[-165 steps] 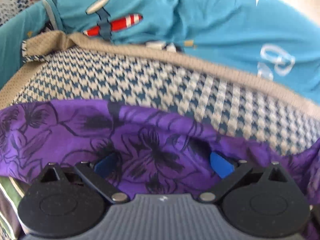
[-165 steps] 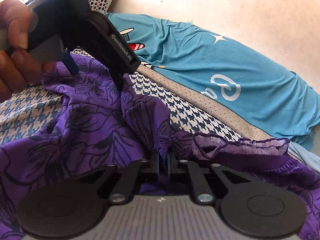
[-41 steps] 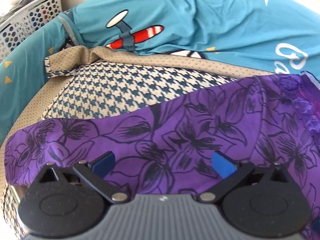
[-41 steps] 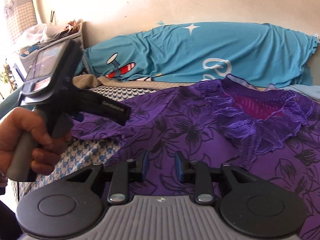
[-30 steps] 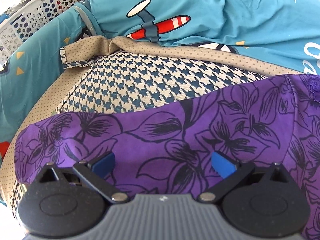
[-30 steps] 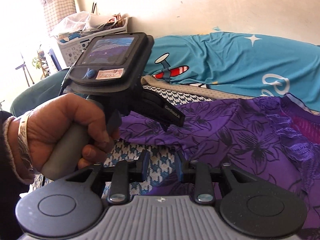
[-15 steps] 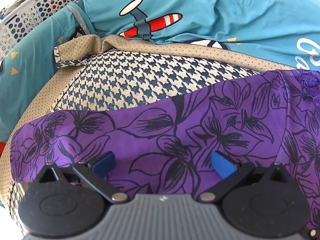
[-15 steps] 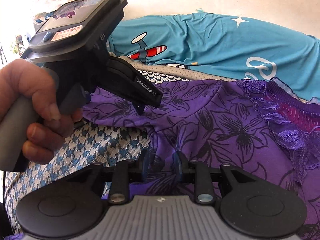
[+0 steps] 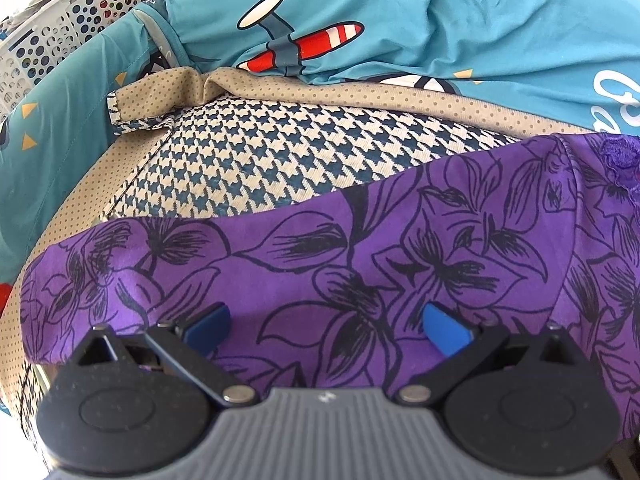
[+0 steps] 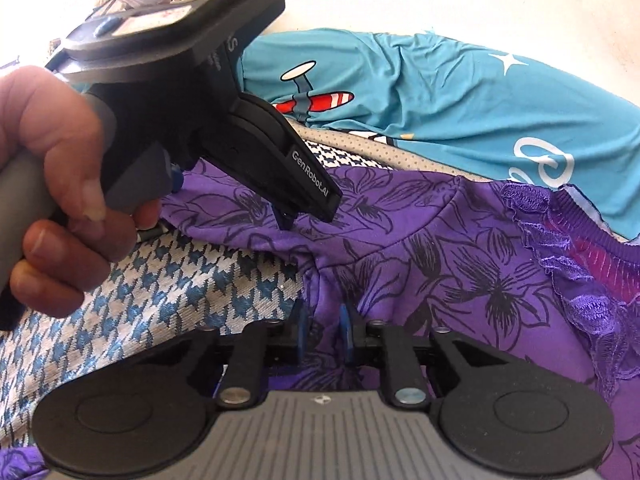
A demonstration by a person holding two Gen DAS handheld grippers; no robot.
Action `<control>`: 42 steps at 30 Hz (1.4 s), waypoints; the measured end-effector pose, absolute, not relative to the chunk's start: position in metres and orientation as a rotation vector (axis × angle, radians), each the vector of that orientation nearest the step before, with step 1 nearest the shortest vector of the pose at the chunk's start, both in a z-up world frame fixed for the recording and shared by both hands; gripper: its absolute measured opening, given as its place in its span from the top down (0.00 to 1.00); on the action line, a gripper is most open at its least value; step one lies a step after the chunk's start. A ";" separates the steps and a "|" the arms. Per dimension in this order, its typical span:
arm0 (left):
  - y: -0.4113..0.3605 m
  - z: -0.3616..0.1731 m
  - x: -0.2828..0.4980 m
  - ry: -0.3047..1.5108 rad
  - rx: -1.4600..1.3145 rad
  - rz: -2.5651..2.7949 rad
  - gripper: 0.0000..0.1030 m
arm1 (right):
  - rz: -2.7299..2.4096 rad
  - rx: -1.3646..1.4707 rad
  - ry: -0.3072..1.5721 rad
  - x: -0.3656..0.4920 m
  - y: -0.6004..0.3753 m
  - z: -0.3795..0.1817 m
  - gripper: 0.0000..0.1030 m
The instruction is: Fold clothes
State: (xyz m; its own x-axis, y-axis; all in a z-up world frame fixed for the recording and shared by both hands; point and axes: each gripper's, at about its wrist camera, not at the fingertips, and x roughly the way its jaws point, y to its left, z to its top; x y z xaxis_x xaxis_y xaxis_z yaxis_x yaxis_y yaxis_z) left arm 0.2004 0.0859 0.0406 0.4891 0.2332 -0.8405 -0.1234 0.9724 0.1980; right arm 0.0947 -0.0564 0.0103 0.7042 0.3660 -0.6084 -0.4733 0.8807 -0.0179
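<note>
r claw (image 10: 323,330) newly narrowed on purple top (image 10: 440,264)

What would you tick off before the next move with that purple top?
1. Purple top lies spread on the houndstooth cushion: ok.
2. Right tongs have fabric between their blue pads, nearly closed; firm pinch: cannot tell.
3. Left tongs are wide open over the sleeve, gripping nothing: not ok for lifting.
4. Lace neckline lies flat and uncaught: ok.
5. Blue plane-print cloth lies behind, not on the top: ok.
6. The top's lower hem is out of view: cannot tell.
</note>
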 end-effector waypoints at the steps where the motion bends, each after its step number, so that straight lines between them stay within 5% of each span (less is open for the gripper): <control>1: 0.086 0.041 0.200 1.038 0.117 0.216 0.00 | 0.470 -0.166 0.641 0.096 -0.058 0.010 0.85; 11: 0.085 0.042 0.199 1.031 0.118 0.217 0.00 | 0.480 -0.207 0.595 0.088 -0.051 0.007 0.95; 21: 0.090 0.048 0.200 1.017 0.109 0.230 0.00 | 0.608 0.048 0.662 0.080 -0.033 0.007 0.97; 29: 0.080 0.055 0.196 1.016 0.047 0.118 0.00 | 0.608 -0.057 0.616 0.063 -0.035 0.020 0.96; 38: 0.041 0.056 0.178 1.008 0.120 0.035 0.00 | 0.489 -0.031 0.683 0.053 -0.093 0.037 0.92; 42: 0.022 0.055 0.165 0.983 0.185 -0.011 0.00 | 0.423 -0.049 0.682 0.038 -0.113 0.046 0.76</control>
State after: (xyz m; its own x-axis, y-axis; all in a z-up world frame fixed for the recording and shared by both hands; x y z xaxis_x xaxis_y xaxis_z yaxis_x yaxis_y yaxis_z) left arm 0.1650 0.0218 0.0554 0.5561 0.0745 -0.8277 0.0930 0.9841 0.1511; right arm 0.0381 -0.1135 0.0462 0.6949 0.3632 -0.6206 -0.3948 0.9140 0.0929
